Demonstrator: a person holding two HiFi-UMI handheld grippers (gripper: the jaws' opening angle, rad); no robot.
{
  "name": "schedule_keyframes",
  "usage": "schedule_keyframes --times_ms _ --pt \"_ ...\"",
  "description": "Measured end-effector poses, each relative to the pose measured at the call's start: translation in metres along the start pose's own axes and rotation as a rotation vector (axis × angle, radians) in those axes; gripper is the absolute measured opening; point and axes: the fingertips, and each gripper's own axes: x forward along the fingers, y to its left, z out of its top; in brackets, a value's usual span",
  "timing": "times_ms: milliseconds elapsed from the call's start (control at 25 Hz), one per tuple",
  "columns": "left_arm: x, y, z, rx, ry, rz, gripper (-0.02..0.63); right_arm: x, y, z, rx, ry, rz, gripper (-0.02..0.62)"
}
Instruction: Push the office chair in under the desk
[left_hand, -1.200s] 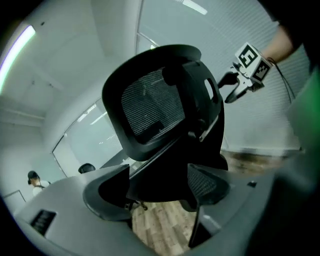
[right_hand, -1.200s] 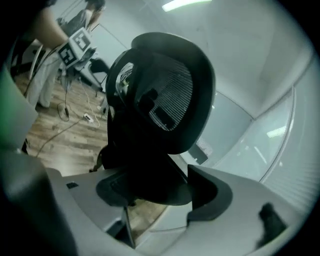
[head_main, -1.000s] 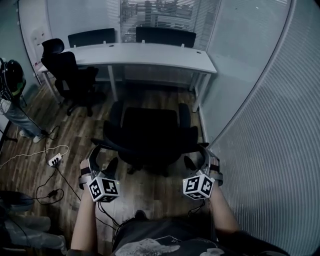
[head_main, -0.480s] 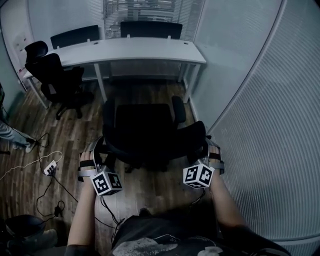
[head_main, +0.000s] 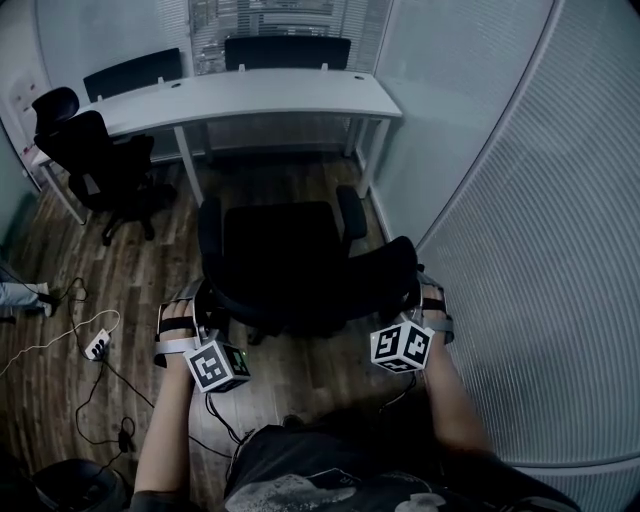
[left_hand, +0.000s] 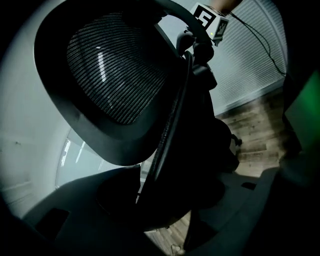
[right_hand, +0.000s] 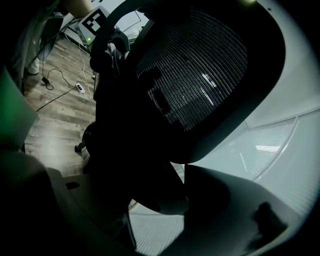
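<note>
The black office chair (head_main: 285, 255) stands on the wood floor a short way in front of the white desk (head_main: 250, 95), its seat facing the desk. My left gripper (head_main: 200, 308) is at the left edge of the backrest and my right gripper (head_main: 420, 298) at the right edge. In the left gripper view the mesh backrest (left_hand: 115, 75) fills the picture and its dark rim runs between the jaws of the left gripper (left_hand: 165, 200), which are closing, with a gap still showing. In the right gripper view the backrest (right_hand: 200, 70) rim lies between the jaws of the right gripper (right_hand: 165, 200); their grip is lost in shadow.
A second black chair (head_main: 95, 160) stands at the desk's left end, and two chair backs (head_main: 285, 50) show behind the desk. A power strip (head_main: 97, 345) with cables lies on the floor at left. A ribbed wall (head_main: 520, 250) runs close along the right. Desk legs (head_main: 188, 165) flank the gap.
The view has shifted forward: desk, chair and floor cables sit differently in the picture. Both grippers have closed in on the backrest's edges, so their fingers are now hidden behind it.
</note>
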Motion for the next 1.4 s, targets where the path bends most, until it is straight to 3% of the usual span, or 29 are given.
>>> schedule_keyframes --times_ms 560,1000,1200,1400 --pt "0.072 0.021 -0.002 0.009 0.011 -0.021 0.255 0.065 -0.017 0.005 0.015 0.033 0.026 0.285" --pt "0.166 0.053 0.018 0.007 0.011 -0.016 0.255 0.152 -0.056 0.001 0.028 -0.024 0.010 0.285" --pt "0.212 0.062 0.024 -0.007 0.049 -0.053 0.255 0.199 -0.075 -0.001 0.028 -0.036 0.017 0.286" --pt "0.245 0.078 0.037 -0.012 0.068 -0.013 0.255 0.247 -0.099 -0.004 0.014 -0.065 0.036 0.286"
